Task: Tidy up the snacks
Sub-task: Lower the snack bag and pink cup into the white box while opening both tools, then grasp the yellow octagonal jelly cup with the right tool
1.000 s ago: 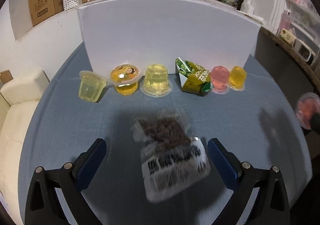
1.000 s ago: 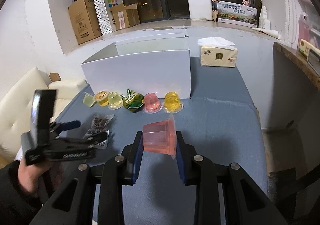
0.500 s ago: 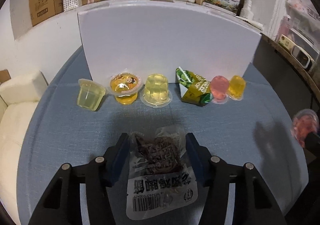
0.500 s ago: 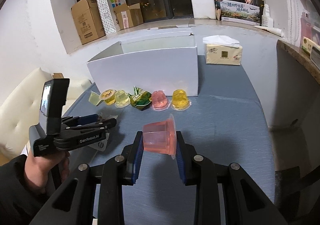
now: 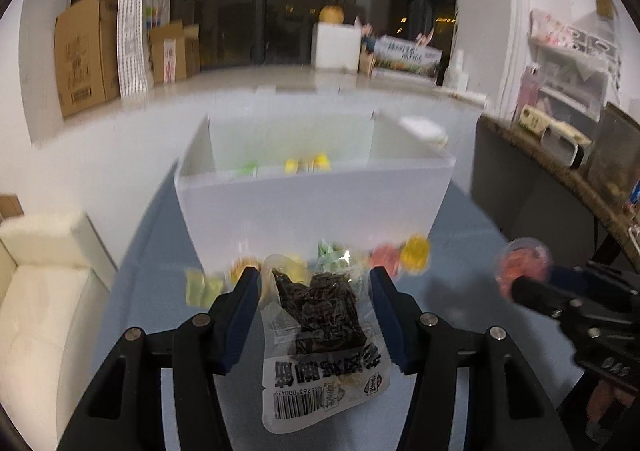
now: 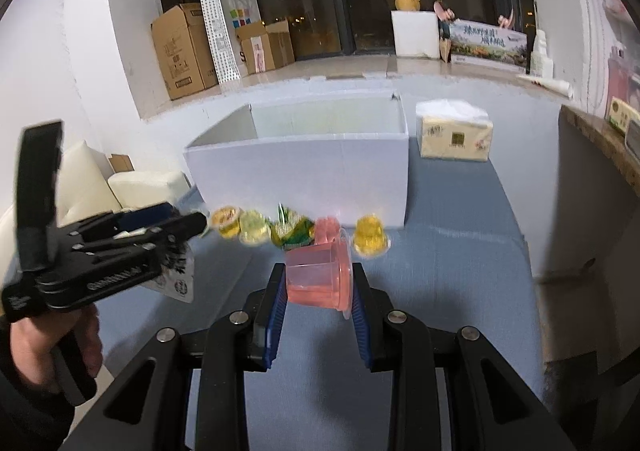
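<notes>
Both grippers are loaded and up off the table, facing the white box [image 6: 304, 167].

Left gripper [image 5: 316, 303]: clenched on the clear snack packet [image 5: 320, 335], dark stuff inside, barcode end hanging near the camera. The pads pinch only the packet's side edges and the film looks soft and slick. Risk 1: the bag folds or slides out w/ a quick swing and drops short of the box, maybe onto the row of snacks in front of it.

Right gripper [image 6: 318, 291]: grasping the pink jelly cup [image 6: 318, 277], which lies tipped on its side, lid rim to the right. The cup is tapered and the fingers [image 6: 276, 315] sit on the sloped wall, so more squeeze could pop it fwd out of the grip or crush the thin plastic and split the seal.

Row on the blue table [image 6: 452, 251], just in front of the box's near wall: pale cup [image 5: 200, 285], orange-lid cup [image 6: 226, 221], yellowish jelly [image 6: 254, 231], green packet [image 6: 292, 233], pink jelly [image 6: 326, 229], yellow jelly [image 6: 370, 239]. Risk 2: a low approach clips these or bumps the near wall; both loads need to clear the rim first.

Risk 3: the two grippers sit close, left one low at the left of the right view. If both go for the box opening at once they may collide; probably better one at a time. Views are blurred, so aim is shaky.

A few items already lie at the far side inside the box; too blurry to ID.
</notes>
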Demonstrator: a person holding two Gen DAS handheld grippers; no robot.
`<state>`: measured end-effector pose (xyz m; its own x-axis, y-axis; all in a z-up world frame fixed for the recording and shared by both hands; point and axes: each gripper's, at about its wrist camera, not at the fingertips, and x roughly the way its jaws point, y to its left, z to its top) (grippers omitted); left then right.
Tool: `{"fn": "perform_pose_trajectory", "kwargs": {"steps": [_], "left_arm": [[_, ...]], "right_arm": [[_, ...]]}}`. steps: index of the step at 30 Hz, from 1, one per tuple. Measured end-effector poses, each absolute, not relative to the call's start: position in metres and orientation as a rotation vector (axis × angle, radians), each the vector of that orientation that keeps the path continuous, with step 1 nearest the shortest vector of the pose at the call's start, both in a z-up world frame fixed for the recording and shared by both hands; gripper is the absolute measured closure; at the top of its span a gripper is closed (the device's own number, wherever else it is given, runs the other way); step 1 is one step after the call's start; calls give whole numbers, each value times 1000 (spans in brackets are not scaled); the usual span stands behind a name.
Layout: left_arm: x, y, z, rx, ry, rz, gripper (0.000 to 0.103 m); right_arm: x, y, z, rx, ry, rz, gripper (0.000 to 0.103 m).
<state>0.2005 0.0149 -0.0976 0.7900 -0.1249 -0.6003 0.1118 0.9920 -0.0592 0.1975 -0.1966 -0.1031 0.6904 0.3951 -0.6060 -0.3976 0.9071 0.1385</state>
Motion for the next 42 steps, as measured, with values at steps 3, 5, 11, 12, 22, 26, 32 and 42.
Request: {"fn": "perform_pose_trajectory", "kwargs": {"steps": [3,5,11,12,22,26,32,42], "left_arm": [[209,15,-73,3,593,-127,42],[218,17,-57,18,558,-120,42],[257,23,-18,56,482,-114,42],[264,24,-14,57,477,-114,42],[347,40,-23,65,517,-97,42],[373,48,-49,52,575,-68,36],[387,63,-80,2,642,-40,0],[359,64,-82,-2,662,-44,0]], "right_arm": [[209,-193,-87,1,645,445,70],[219,-190,-76,6,623,445,70],[263,-178,-40,22,562,448,70],[272,-176,-35,31,556,449,70],[365,-153,-35,76,609,450,70],[389,-142,-58,60,655,434,70],[396,-152,-71,98,635,392,11],[360,-171,-58,100,612,386,0]]}}
